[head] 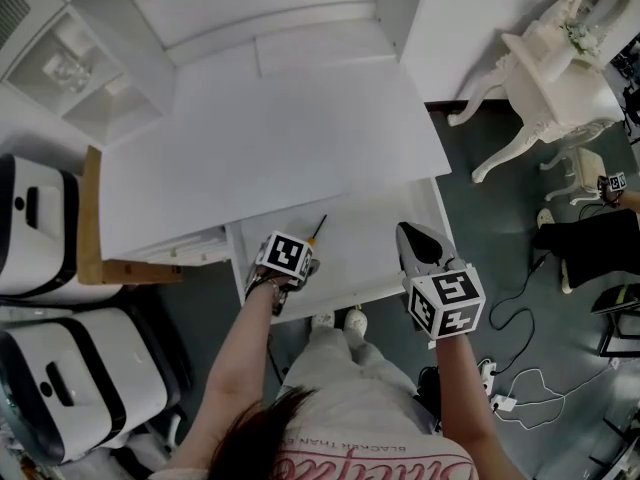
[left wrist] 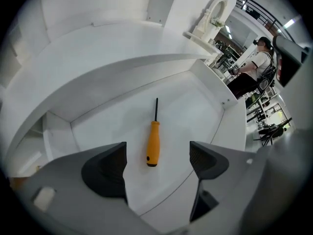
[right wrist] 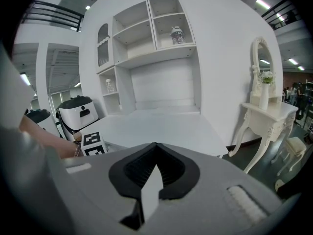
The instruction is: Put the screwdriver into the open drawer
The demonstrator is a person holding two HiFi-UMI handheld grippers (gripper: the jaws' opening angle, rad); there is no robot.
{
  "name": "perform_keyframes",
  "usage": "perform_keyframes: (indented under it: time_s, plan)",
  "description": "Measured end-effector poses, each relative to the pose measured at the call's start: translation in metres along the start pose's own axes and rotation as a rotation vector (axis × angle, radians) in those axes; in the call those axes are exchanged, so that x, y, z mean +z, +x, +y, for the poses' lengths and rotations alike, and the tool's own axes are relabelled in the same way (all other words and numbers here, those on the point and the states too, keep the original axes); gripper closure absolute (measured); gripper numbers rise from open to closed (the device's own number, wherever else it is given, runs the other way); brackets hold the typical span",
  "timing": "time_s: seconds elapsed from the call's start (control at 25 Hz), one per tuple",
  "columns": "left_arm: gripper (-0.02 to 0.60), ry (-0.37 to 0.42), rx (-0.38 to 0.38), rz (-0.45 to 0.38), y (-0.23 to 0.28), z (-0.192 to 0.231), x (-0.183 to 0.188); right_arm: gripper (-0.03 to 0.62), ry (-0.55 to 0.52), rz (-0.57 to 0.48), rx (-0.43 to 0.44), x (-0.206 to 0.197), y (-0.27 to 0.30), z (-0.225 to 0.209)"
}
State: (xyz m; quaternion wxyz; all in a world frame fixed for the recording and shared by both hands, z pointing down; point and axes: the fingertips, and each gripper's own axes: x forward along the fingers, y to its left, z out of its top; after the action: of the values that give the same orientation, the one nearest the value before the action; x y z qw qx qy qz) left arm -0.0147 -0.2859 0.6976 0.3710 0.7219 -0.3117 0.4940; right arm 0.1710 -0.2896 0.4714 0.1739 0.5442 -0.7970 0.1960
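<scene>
Down at the left gripper, the jaws are spread about as wide as they go and there's nothing in them; the pads aren't touching anything. Straight below, framed between them, the orange-handled screwdriver lies flat on the white floor of the open drawer. Its shaft points toward the drawer's back, and it's clear of the walls.

The right gripper has its jaws pressed together with nothing between them. In the head view it hangs near the drawer's right edge, looking out over the desk top, and doesn't look involved.

My read is that the placing step is basically done: the tool is in the drawer and nothing is holding it. The next move looks like just lifting the left gripper clear, straight up, without clipping the handle. That round handle looks like it could roll if nudged. Closing the drawer isn't part of the task as written.
</scene>
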Motion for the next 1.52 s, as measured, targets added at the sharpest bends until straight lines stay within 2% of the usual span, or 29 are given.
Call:
perform_keyframes:
  time_s: [0.52,0.68,0.8,0.96,1.08,1.2,1.52]
  plan:
    - [0.271,0.046,0.063,-0.175,-0.059,-0.007,0.030,0.592,-0.060,-0.069,0.023,0.031,-0.017,0.012]
    - [0.311,0.044,0.139,-0.182,-0.084,-0.001,0.028,0.592,-0.060,-0.093,0.023,0.039,-0.024,0.011]
    - [0.335,0.047,0.155,-0.223,-0.102,-0.004,0.033,0.592,-0.065,-0.121,0.029,0.049,-0.030,0.013]
    - [0.416,0.037,0.139,-0.282,-0.121,-0.013,0.039,0.592,-0.076,-0.158,0.039,0.061,-0.035,0.017]
    - [0.467,0.052,0.160,-0.377,-0.143,-0.014,0.052,0.592,-0.079,-0.184,0.043,0.069,-0.038,0.022]
    - [0.565,0.067,0.188,-0.459,-0.165,-0.016,0.062,0.592,-0.092,-0.209,0.045,0.077,-0.044,0.026]
    - [0.566,0.079,0.219,-0.608,-0.216,-0.027,0.072,0.592,-0.163,-0.278,0.044,0.100,-0.058,0.043]
